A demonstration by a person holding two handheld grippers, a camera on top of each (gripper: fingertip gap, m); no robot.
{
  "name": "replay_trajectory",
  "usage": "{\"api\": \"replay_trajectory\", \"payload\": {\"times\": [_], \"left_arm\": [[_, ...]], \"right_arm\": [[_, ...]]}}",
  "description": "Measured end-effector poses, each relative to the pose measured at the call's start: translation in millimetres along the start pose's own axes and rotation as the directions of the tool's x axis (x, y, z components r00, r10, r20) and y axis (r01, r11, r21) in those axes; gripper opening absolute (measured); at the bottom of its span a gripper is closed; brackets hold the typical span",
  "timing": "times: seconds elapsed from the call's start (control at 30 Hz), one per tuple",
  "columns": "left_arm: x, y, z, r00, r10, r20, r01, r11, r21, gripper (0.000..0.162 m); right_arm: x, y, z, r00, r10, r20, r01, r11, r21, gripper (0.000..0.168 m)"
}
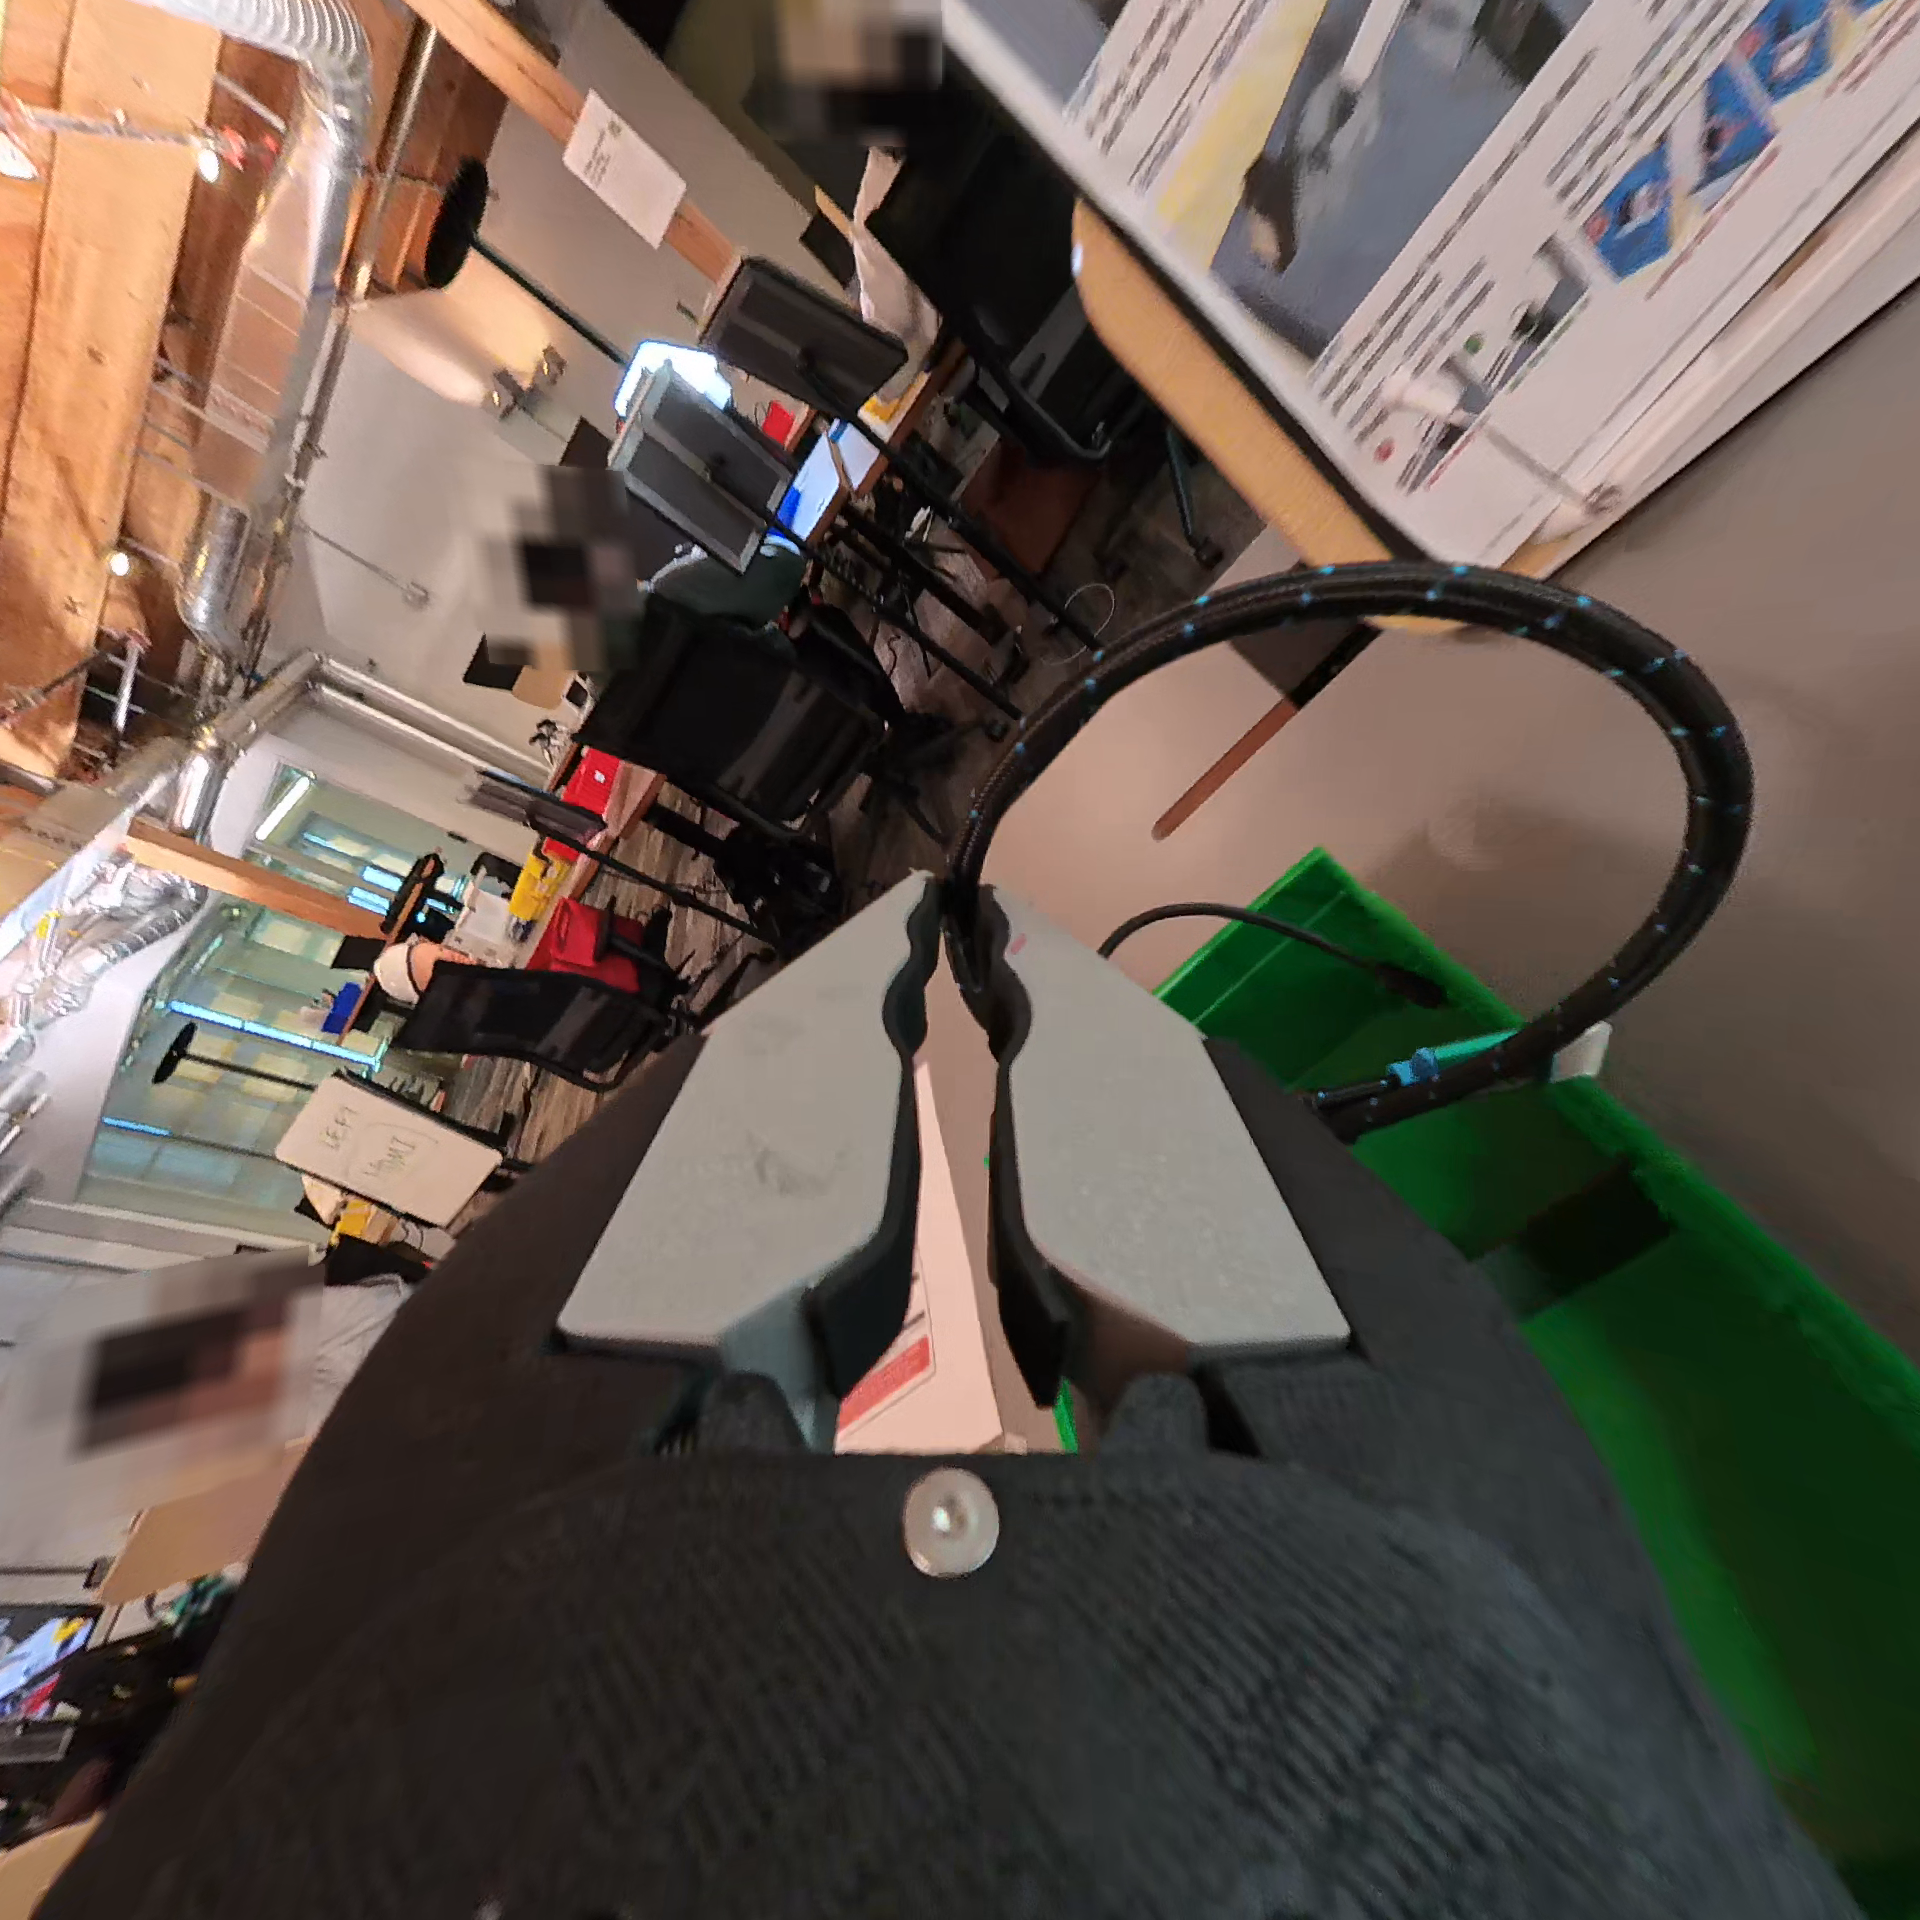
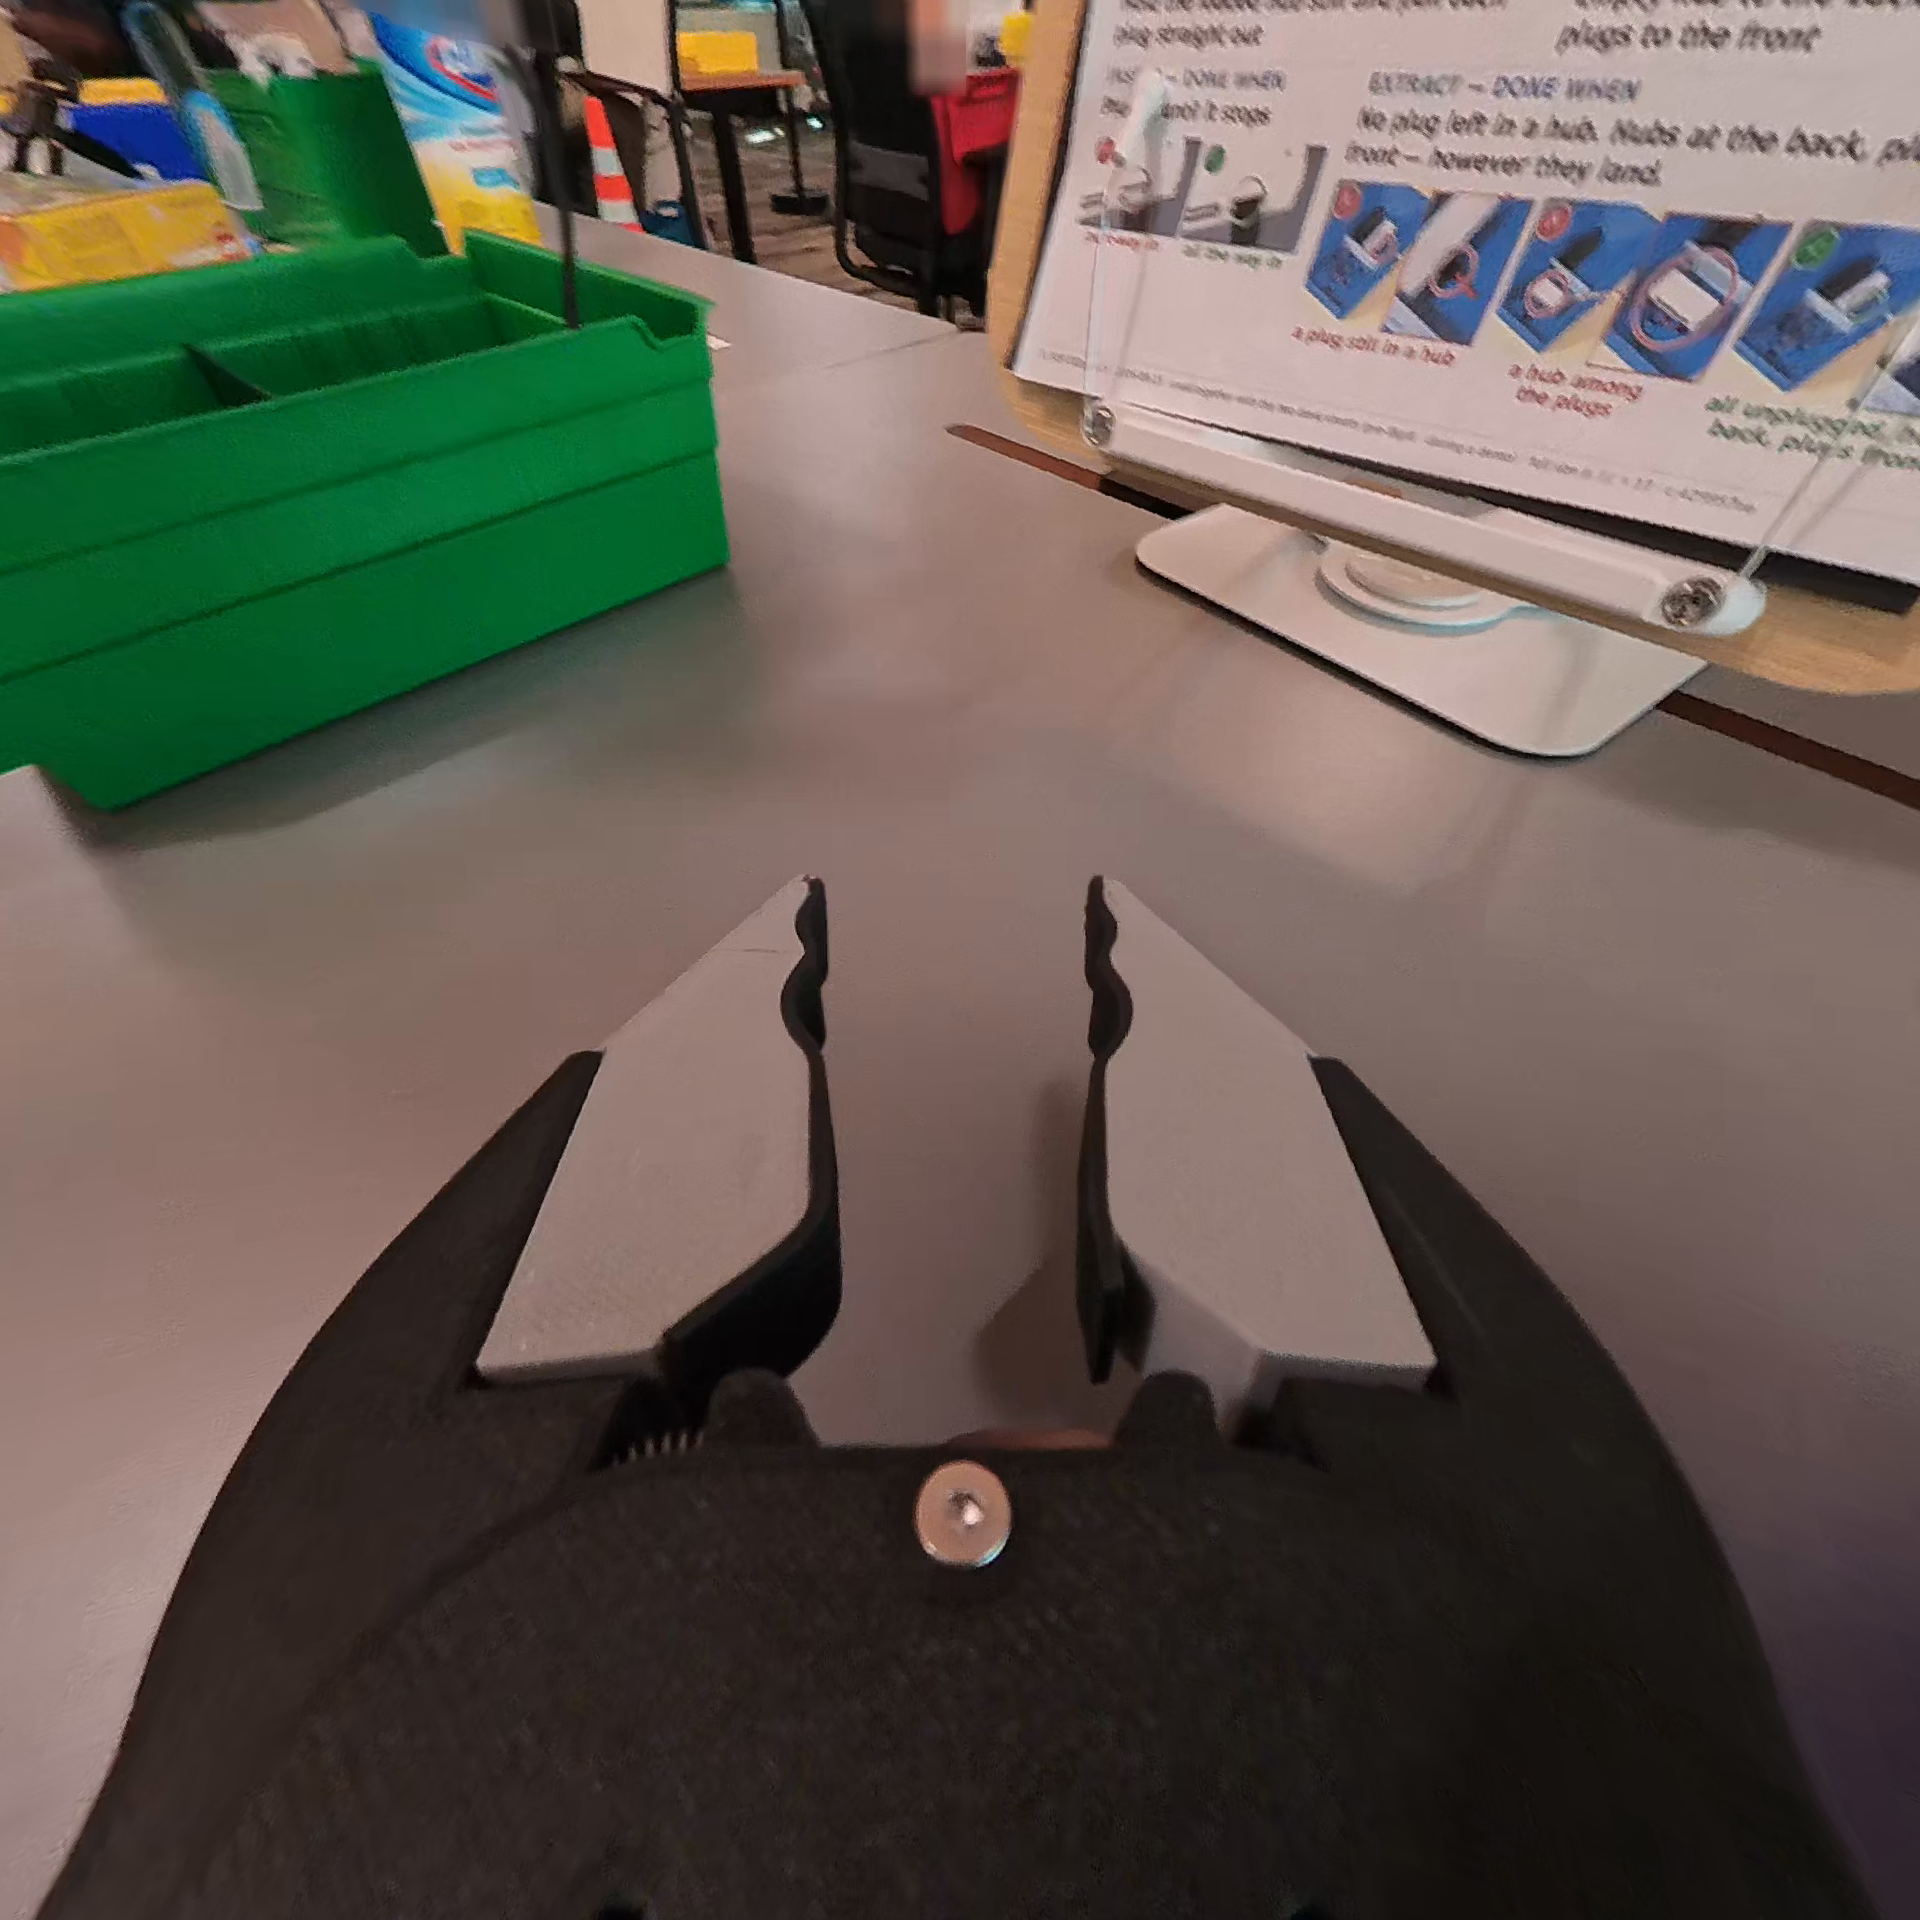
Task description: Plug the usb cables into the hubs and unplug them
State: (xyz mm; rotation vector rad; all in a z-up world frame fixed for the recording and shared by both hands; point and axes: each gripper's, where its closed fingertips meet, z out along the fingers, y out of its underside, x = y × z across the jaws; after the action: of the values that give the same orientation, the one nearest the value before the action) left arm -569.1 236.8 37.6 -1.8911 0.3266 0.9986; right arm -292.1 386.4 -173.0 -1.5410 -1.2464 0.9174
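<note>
The left wrist view is tilted hard to one side. In it the left gripper (image 1: 951, 914) has its fingers pressed together at the tips, pinching one end of a black braided cable (image 1: 1621, 665) flecked with blue. The cable rises from the fingertips in a wide arch and comes down at the rim of the green bin (image 1: 1714, 1382), where its blue-collared end sits against a small white piece on the wall. A second, thinner black cable (image 1: 1278, 930) curves over the bin's inside; what else lies in the bin cannot be made out here.

The right wrist view shows none of the braided cable's arch. The right gripper (image 2: 951, 904) hangs low over the grey table (image 2: 935, 727) with its fingers spread and nothing between them. Toward the table's far left edge stands the green bin (image 2: 353, 520), divided into compartments that look bare from this angle; a thin dark line runs up from its far rim. At the far right edge a wooden stand (image 2: 1818, 649) on a white base (image 2: 1455, 665) holds a printed sheet (image 2: 1455, 260) with pictures, tilted toward the camera. The same stand and sheet fill the upper right corner of the left wrist view.

Beyond the table are desks, chairs, monitors and boxes, blurred.
</note>
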Motion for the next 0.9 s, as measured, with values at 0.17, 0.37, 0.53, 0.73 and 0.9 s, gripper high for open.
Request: {"api": "replay_trajectory", "payload": {"times": [0.17, 0.37, 0.53, 0.73, 0.9], "left_arm": [[25, -48, -20, 0.998, 0.052, -0.031, -0.050, 0.996, 0.077, 0.004], [43, -110, -50, 0.993, 0.118, 0.007, -0.117, 0.974, 0.196, 0.004], [15, -165, -97, 0.995, 0.063, 0.079, -0.086, 0.936, 0.340, 0.005], [11, -215, -120, 1.000, 0.017, 0.001, -0.015, 0.908, 0.419, 0.004], [71, -215, -102, 0.992, 0.055, -0.116, 0.000, 0.905, 0.424, 0.004]], "right_arm": [[-30, -11, -3, 0.991, -0.084, 0.108, 0.077, 0.995, 0.064, 0.056], [-51, -18, -4, 0.972, -0.191, 0.139, 0.175, 0.978, 0.117, 0.063], [-41, -15, -1, 0.984, -0.144, 0.107, 0.135, 0.986, 0.094, 0.061], [-35, -17, -3, 0.989, -0.110, 0.096, 0.100, 0.990, 0.100, 0.061], [-40, -30, -14, 0.985, -0.121, 0.121, 0.099, 0.980, 0.172, 0.065]]}}
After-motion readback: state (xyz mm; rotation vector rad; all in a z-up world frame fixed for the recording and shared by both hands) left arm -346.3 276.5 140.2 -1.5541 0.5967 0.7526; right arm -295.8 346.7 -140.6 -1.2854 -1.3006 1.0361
